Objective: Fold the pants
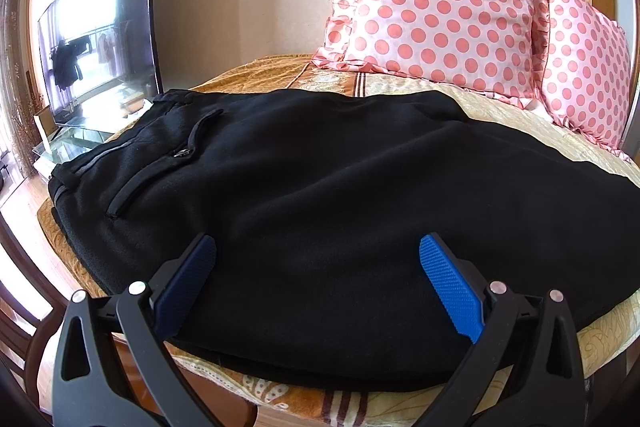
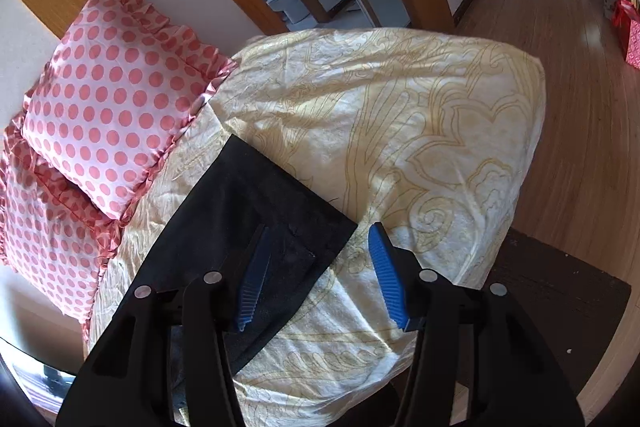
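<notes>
Black pants (image 1: 320, 179) lie flat across the bed, waistband and a buttoned back pocket at the left. My left gripper (image 1: 318, 247) is open, its blue pads (image 1: 452, 291) spread over the near edge of the pants, holding nothing. In the right wrist view the leg end of the pants (image 2: 248, 211) lies on the cream bedspread. My right gripper (image 2: 320, 243) is open above the hem corner, one pad over the black cloth, the other over the bedspread.
Two pink polka-dot pillows (image 1: 436, 3) stand at the head of the bed. The patterned cream and orange bedspread (image 2: 420, 131) covers the bed. A TV (image 1: 104, 39) stands at the left. Wooden floor (image 2: 572, 115) lies beyond the bed's edge.
</notes>
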A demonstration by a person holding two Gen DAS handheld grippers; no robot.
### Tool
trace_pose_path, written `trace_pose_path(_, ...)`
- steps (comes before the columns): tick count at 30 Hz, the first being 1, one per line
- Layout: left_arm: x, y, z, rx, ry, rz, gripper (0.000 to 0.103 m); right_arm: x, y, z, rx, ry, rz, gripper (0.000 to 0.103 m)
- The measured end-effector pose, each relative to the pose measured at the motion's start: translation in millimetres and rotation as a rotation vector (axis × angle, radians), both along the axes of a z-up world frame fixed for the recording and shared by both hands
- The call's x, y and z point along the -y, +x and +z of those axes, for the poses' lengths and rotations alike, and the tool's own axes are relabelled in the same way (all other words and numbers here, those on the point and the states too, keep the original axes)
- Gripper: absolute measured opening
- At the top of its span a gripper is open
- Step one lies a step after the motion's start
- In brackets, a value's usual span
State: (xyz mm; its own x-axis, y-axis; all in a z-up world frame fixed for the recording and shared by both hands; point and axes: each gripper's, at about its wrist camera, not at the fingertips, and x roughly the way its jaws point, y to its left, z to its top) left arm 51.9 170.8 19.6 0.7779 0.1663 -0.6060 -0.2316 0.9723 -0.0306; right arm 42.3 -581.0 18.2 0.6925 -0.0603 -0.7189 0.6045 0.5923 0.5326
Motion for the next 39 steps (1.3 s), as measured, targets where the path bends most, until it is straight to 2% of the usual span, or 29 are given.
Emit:
trace_pose_path(3,-0.6,-0.5,0.3,0.002,-0.006,-0.006,0.101,-2.4,2.7,-3.3,0.007,0.002,-0.010,0.052)
trace_pose_path(4,-0.7,-0.5,0.5,0.002,-0.008,-0.008,0.101,-3.0,2.4,-4.5,0.020,0.015,-0.011,0.048)
trace_pose_path(9,-0.9,-0.9,0.4,0.004,-0.008,-0.007,0.101,-4.4,-2.6,-12.4,0.098,0.108,-0.014,0.045)
trace_pose_path(13,-0.1,-1.0,0.4,0.004,-0.008,-0.007,0.101,-6.7,-3.6,-22.6,0.180,0.228,0.003,0.043)
trace_pose_path(18,-0.2,-1.2,0.4,0.004,-0.008,-0.007,0.101,-12.2,1.6,-18.0,0.187,0.195,0.007,0.042)
trace_pose_path(20,0.0,-1.3,0.4,0.006,-0.007,-0.007,0.101,-12.4,5.5,-18.0,0.188,0.173,-0.001,0.030)
trace_pose_path(24,0.0,-1.8,0.4,0.006,-0.008,-0.009,0.101,-13.4,11.5,-21.7,0.154,0.143,-0.018,0.023)
trace_pose_path(26,0.1,-2.3,0.7,0.007,-0.009,-0.012,0.101,-12.6,9.9,-23.6,0.146,0.152,-0.036,0.008)
trace_pose_path(28,0.4,-2.6,0.7,0.009,-0.006,-0.012,0.101,-14.1,6.9,-22.9,0.169,0.150,-0.043,0.007)
trace_pose_path(33,0.6,-2.9,0.7,0.009,-0.008,-0.014,0.101,-35.2,12.3,14.9,0.277,0.045,0.033,0.006)
trace_pose_path(39,1.0,-3.6,0.9,0.013,-0.008,-0.012,0.101,-108.8,47.7,76.0,0.416,-0.029,0.289,0.006)
